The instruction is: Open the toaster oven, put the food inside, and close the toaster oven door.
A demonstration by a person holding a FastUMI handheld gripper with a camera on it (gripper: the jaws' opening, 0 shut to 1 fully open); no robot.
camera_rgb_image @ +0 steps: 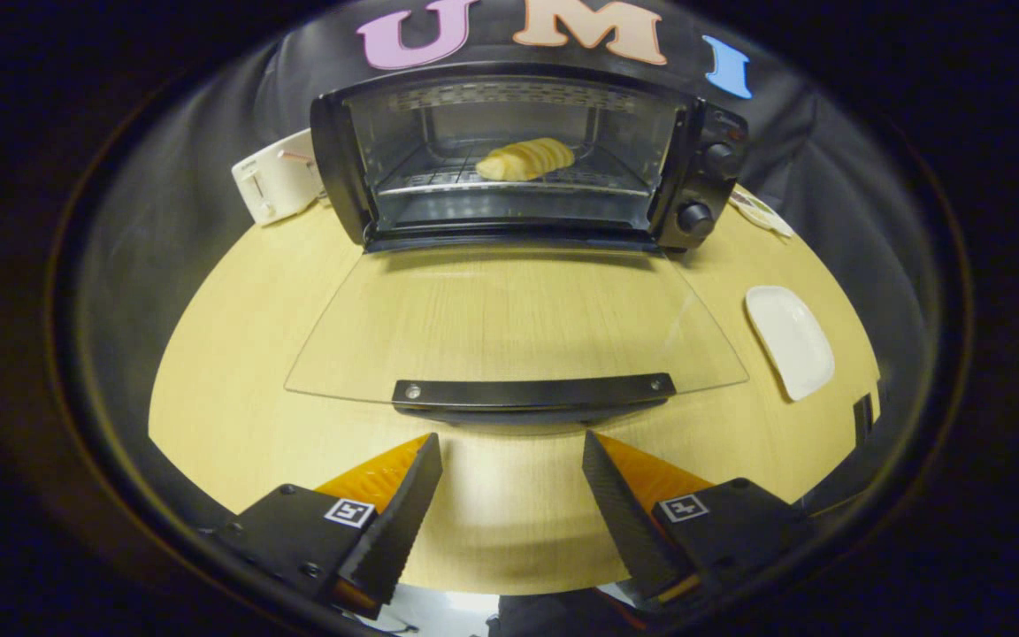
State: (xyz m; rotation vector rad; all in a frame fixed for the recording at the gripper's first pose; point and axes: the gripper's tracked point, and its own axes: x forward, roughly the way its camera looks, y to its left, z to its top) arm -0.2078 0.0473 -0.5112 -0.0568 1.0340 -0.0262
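A black toaster oven [706,168] stands at the back of the round wooden table [226,380]. Its glass door [518,323] lies folded down flat toward me, with the dark handle [533,392] at its near edge. Inside, a yellow striped pastry [525,159] rests on the wire rack [439,181]. My gripper [512,447] hovers over the table just short of the door handle, open, with nothing between its fingers.
A white toaster [275,177] sits to the left of the oven. A white oblong plate [790,341] lies right of the open door. Another small dish [762,212] peeks out behind the oven's right side. The table's near edge is just under the fingers.
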